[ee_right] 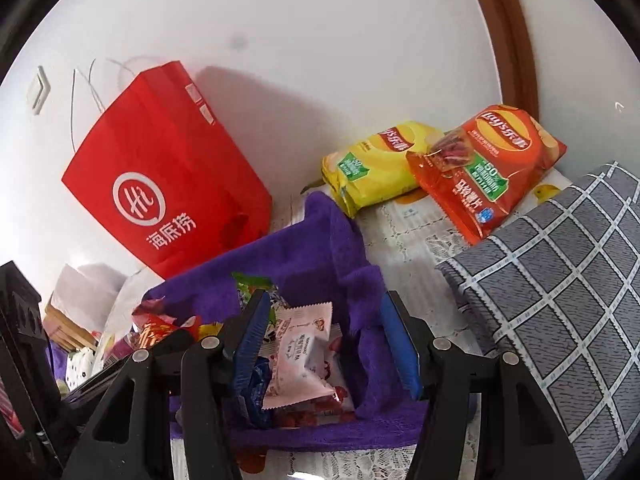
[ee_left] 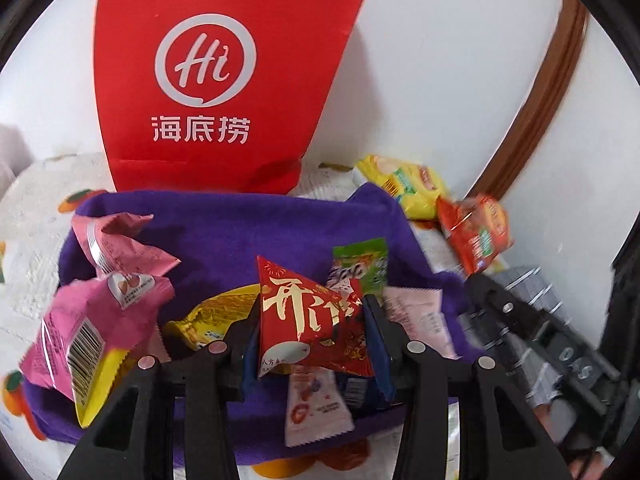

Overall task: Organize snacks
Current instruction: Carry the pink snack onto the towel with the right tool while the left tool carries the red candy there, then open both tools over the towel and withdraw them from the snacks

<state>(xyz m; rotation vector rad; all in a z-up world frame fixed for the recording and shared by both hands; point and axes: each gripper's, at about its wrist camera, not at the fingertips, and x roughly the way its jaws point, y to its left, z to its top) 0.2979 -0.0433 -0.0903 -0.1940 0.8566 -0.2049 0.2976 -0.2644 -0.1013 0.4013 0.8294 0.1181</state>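
A purple cloth basket [ee_left: 224,232] holds several small snack packets. My left gripper [ee_left: 312,332] is shut on a red triangular snack packet [ee_left: 308,316] with gold characters and holds it over the basket. Pink packets [ee_left: 104,292] lie at the basket's left, a green packet [ee_left: 360,268] and a pale pink packet [ee_left: 416,316] at its right. My right gripper [ee_right: 328,344] is open over the basket's [ee_right: 320,240] right end, its blue pads either side of a pale pink packet [ee_right: 300,356] without touching it.
A red paper bag [ee_left: 224,72] stands against the white wall behind the basket. A yellow chip bag [ee_right: 376,164] and an orange chip bag [ee_right: 488,164] lie at the back right. A grey checked cushion [ee_right: 560,280] is at the right. A lace tablecloth [ee_right: 404,232] covers the table.
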